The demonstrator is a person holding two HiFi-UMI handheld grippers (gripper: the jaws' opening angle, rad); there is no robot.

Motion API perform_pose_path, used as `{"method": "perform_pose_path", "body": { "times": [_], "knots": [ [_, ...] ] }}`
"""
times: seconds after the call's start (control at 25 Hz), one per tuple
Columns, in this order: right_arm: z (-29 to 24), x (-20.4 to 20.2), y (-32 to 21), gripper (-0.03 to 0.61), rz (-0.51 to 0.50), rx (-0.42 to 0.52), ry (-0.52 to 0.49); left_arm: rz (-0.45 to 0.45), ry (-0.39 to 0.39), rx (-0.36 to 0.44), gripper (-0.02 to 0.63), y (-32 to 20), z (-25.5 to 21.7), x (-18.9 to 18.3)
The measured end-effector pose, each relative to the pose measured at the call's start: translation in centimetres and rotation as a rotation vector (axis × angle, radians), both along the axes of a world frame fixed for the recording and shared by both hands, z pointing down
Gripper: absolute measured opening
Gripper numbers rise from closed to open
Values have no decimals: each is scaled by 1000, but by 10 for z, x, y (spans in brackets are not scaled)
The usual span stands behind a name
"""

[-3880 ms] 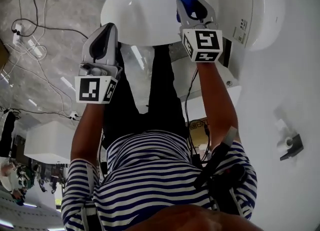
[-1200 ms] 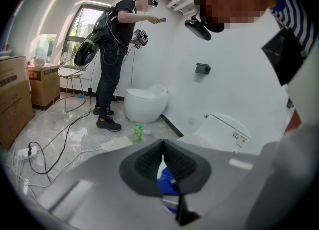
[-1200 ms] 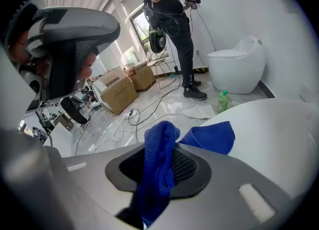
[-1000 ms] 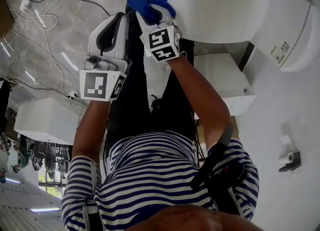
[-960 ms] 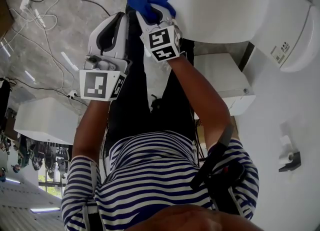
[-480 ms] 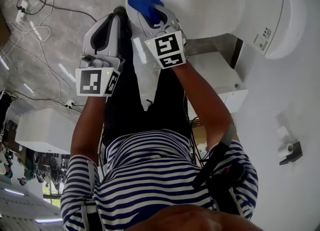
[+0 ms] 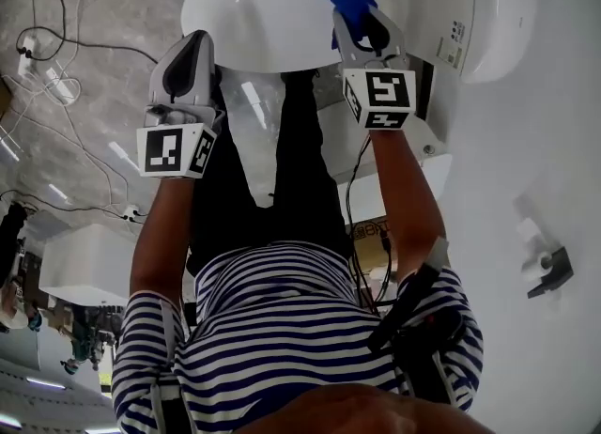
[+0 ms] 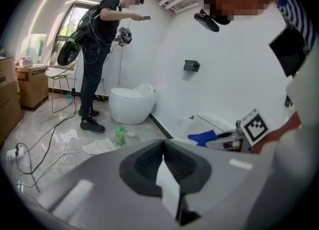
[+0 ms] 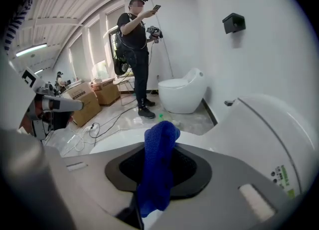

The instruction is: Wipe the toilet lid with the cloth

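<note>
Blue cloth (image 9: 157,167) pinched in right claw (image 7: 360,26)

place: bathroom mock-up lab | signs: 2nd toilet (image 9: 184,94), floor cables (image 9: 94,127), cardboard boxes (image 9: 85,105)

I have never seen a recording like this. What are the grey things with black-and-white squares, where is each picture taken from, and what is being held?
There is no robot here. A person in a striped shirt holds a two-jaw gripper in each hand, and the marker cubes are part of those grippers. The head view comes from a camera on the person's head, looking steeply down. The other two views come from cameras riding on each gripper, looking along its jaws. Below the grippers is a white toilet lid. The right gripper is closed on a blue cloth, held over the lid. The left gripper has its jaws together, beside the lid's edge. Another person stands near a second toilet behind.
</note>
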State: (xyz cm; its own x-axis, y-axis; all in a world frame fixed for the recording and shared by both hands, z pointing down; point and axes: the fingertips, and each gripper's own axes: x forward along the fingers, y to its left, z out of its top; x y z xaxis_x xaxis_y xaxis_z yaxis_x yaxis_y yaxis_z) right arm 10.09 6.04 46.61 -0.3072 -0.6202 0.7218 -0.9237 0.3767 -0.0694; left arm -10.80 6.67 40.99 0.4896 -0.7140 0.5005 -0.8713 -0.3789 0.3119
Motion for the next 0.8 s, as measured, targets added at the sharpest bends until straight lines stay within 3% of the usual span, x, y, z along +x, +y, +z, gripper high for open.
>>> {"method": "perform_pose_path", "body": {
  "times": [0.32, 0.8],
  "knots": [
    [25, 95, -5, 106, 112, 4, 102, 35, -16, -17, 2, 1, 14, 34],
    [102, 99, 8, 106, 76, -68, 102, 61, -34, -33, 2, 6, 32, 39]
  ]
}}
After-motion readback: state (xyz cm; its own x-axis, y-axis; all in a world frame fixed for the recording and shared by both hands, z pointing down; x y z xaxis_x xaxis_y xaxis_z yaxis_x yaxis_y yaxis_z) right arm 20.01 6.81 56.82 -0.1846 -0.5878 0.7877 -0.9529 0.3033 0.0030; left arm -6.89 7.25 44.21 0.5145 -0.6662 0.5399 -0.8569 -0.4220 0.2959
